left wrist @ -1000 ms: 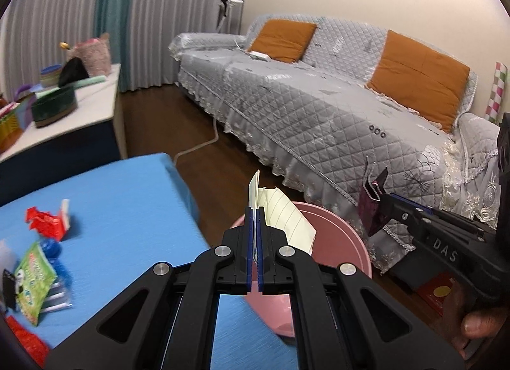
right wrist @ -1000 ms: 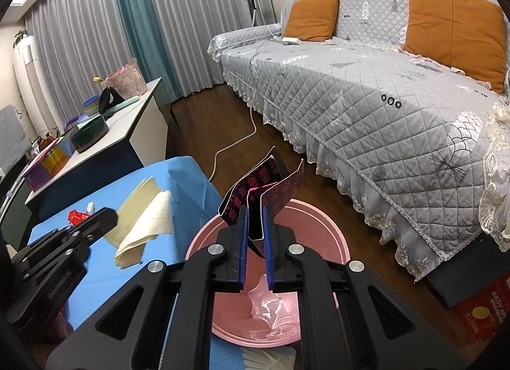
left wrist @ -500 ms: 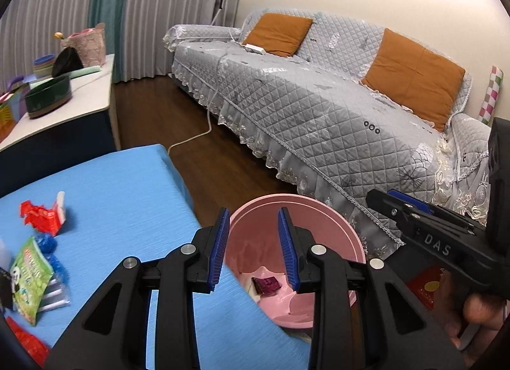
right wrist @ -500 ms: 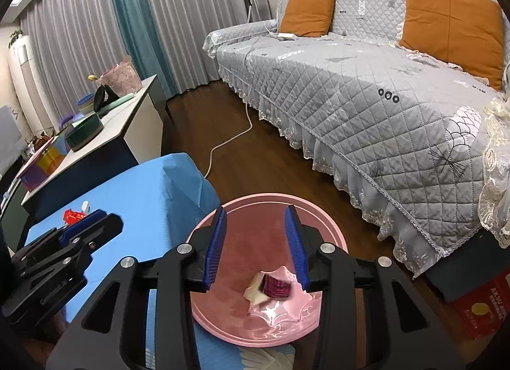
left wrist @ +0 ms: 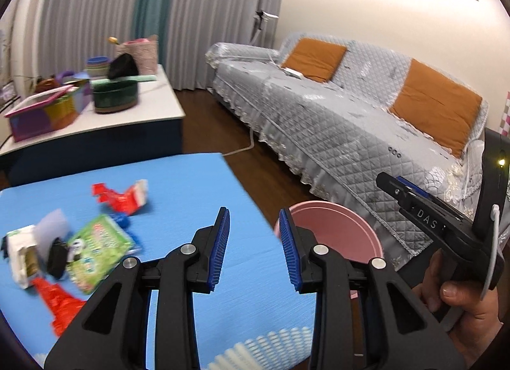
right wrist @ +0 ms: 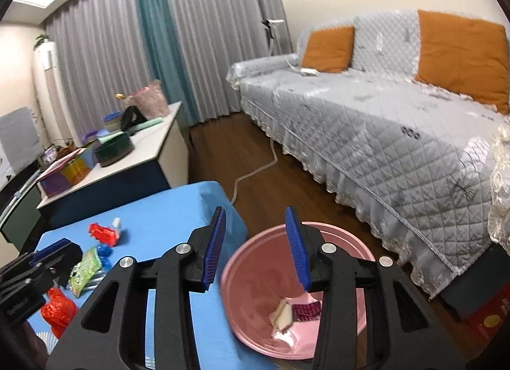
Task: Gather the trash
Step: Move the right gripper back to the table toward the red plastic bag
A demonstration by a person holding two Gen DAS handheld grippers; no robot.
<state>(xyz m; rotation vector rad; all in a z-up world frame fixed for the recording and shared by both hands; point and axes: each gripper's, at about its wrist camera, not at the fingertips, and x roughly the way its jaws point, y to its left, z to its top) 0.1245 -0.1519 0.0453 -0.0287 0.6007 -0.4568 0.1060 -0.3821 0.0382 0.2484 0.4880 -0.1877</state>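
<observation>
My left gripper is open and empty above the blue table. My right gripper is open and empty above the table's right edge, beside the pink basin. In the basin lie a cream paper and a dark purple wrapper. The basin's rim also shows in the left wrist view. Trash lies at the table's left: a red wrapper, a green packet, a white carton, another red wrapper. The right gripper shows at the right of the left wrist view, the left one at the left of the right wrist view.
A grey quilted sofa with orange cushions runs along the right. A white sideboard with boxes and bowls stands behind the table. A white cable lies on the wooden floor between them.
Both grippers opened and dropped the cream paper and the purple wrapper into the basin. Both have since swung left, towards the trash on the table.
</observation>
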